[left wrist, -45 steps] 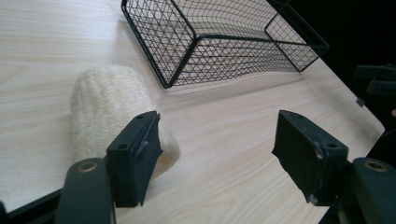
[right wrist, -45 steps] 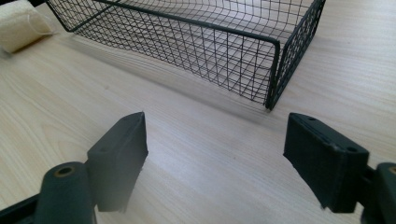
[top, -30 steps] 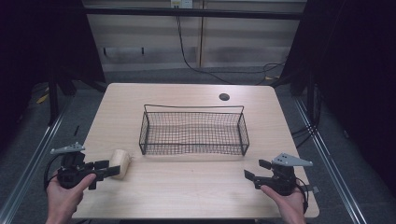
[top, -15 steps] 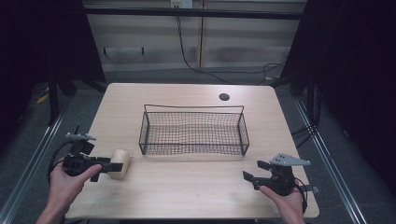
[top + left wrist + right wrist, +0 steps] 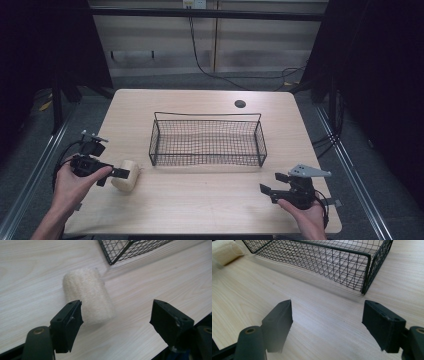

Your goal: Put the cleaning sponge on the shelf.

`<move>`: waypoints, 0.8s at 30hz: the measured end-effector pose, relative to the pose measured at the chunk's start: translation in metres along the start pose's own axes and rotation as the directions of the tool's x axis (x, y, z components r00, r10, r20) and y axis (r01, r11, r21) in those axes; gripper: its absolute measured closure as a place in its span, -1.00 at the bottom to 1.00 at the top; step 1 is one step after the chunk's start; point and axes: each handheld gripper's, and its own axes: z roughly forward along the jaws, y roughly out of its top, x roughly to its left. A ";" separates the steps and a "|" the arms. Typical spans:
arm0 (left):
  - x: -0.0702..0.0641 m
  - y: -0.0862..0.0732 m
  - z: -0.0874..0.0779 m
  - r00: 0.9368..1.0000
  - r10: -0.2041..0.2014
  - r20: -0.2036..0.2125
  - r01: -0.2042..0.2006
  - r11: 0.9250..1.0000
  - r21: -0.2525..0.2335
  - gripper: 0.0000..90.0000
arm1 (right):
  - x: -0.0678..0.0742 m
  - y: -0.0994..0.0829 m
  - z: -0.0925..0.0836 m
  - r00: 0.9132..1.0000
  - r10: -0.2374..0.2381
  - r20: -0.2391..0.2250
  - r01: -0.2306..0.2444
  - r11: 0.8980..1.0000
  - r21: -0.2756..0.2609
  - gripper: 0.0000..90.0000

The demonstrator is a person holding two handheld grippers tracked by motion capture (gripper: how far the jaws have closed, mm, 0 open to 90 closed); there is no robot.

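A cream, fuzzy roll lies on its side on the wooden table, just left of a black wire basket. My left gripper is at the roll. In the left gripper view its jaws have just been opening around the roll's near end, which sits by the left-hand jaw with a wide gap to the other. The left gripper is open and nothing presses on the roll. My right gripper stands open over bare wood near the front right, with nothing between its jaws.
The basket holds nothing and stands mid-table; its corner is close beyond the roll. The roll appears far left in the right gripper view. A dark round hole sits near the table's far edge. Metal rails flank both sides.
My left hand has moved away from the front edge and turned toward the roll, and its jaws have gone from shut to open. The roll, basket and right gripper have stayed put.
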 end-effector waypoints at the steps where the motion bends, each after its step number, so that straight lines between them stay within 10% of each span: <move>1: 0.001 0.002 0.000 1.000 0.009 -0.004 -0.009 1.000 0.013 -0.45 | 0.000 0.000 0.000 1.000 -0.001 -0.001 0.001 1.000 0.001 -0.47; 24: 0.006 0.031 0.023 0.992 -0.050 -0.116 0.073 0.976 0.203 -0.57 | -0.001 -0.001 0.003 1.000 0.009 -0.017 -0.009 1.000 0.025 -0.48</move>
